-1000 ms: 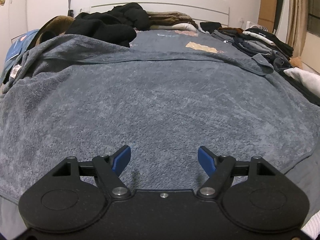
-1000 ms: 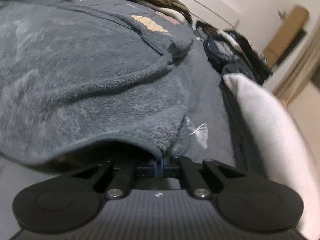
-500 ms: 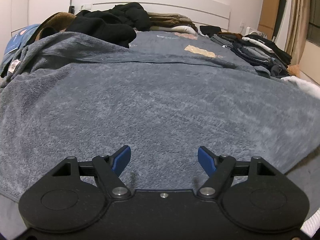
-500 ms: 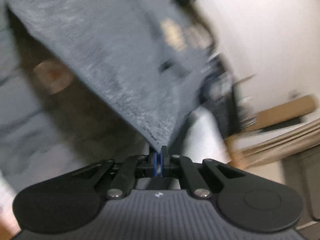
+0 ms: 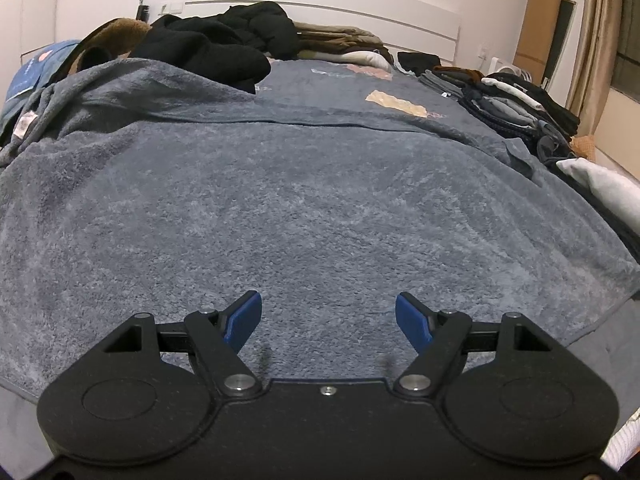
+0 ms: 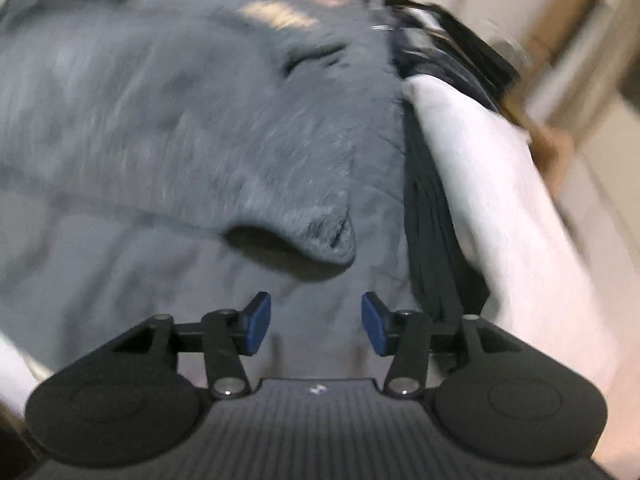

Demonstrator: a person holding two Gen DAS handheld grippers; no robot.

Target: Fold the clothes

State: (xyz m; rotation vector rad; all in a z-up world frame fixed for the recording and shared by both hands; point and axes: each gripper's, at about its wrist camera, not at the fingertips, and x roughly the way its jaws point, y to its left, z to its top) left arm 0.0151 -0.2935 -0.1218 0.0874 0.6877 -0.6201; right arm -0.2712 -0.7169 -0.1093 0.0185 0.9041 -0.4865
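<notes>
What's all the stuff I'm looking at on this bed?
Fleece garment: one, grey, spread across the near bed; its corner lies loose.
Dark clothes heap: one, black, far left.
Folded clothes stack: one, dark mixed, right edge.
Folded pile: one, brown and cream, by the headboard.
White cushion: one, right side.
Left gripper: black, blue pads, open, empty.
Right gripper: same, open, empty.

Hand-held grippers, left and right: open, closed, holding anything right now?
Left hand-held gripper: open, empty, over the grey fleece garment.
Right hand-held gripper: open, empty; the garment's corner lies just ahead, apart from it.
</notes>
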